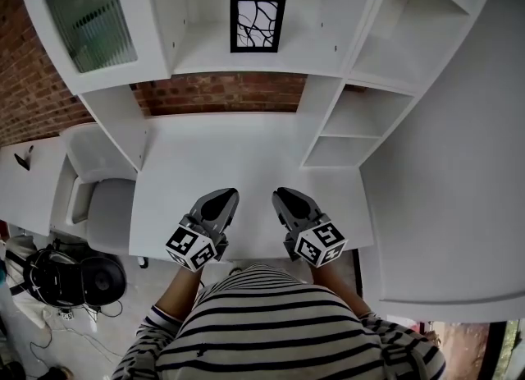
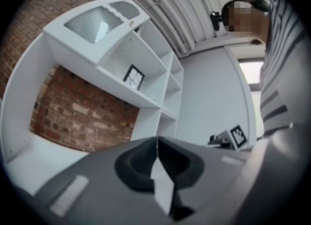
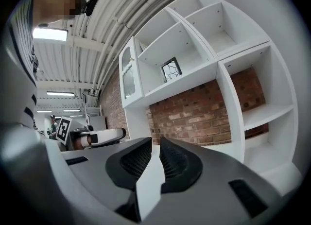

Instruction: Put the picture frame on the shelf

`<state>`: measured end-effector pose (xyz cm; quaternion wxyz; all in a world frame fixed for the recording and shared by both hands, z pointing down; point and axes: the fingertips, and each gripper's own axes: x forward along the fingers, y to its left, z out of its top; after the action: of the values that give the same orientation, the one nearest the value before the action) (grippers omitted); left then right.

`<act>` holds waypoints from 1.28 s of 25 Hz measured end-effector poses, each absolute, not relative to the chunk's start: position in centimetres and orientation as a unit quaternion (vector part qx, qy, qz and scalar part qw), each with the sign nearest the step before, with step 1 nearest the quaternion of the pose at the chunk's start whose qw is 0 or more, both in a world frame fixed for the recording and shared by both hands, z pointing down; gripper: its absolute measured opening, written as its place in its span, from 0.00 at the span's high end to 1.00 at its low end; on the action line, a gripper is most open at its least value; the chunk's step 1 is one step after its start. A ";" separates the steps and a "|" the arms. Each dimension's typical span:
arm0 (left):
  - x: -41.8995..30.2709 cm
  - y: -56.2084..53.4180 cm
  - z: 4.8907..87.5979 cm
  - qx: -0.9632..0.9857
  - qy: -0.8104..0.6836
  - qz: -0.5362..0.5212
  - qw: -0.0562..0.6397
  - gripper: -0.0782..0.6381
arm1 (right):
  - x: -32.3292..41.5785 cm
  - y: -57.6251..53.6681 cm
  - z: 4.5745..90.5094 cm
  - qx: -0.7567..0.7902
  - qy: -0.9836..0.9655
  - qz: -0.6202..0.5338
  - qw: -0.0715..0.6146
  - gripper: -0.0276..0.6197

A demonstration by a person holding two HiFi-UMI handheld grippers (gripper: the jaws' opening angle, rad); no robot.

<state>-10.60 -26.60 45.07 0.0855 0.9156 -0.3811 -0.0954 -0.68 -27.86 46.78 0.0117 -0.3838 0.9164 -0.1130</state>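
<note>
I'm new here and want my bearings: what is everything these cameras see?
shelf unit: one, white, above the desk top
picture frame: one, black, on the unit's middle shelf
glazed door: one, white, unit's upper left
brick wall: one, red, behind the unit
chair: one, grey, left of desk
bag: one, black, floor at left
striped top: one, black-and-white, on the person
left gripper: one, grey, over desk, jaws together
right gripper: one, grey, over desk, jaws slightly apart
</note>
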 end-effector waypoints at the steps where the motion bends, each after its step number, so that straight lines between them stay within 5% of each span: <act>1: -10.6 -26.3 45.5 0.917 -0.379 -0.091 0.086 0.88 | -0.7 -27.5 47.2 -0.383 0.917 -0.114 0.007 0.88; 32: -10.5 -23.7 47.0 0.941 -0.324 -0.059 0.070 0.88 | -3.2 -25.5 47.5 -0.372 0.926 -0.065 -0.018 0.95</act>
<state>-10.54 -23.74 46.96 0.0702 0.9415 -0.3244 -0.0587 -3.23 -25.50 47.50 -0.0182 -0.3719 0.9258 -0.0655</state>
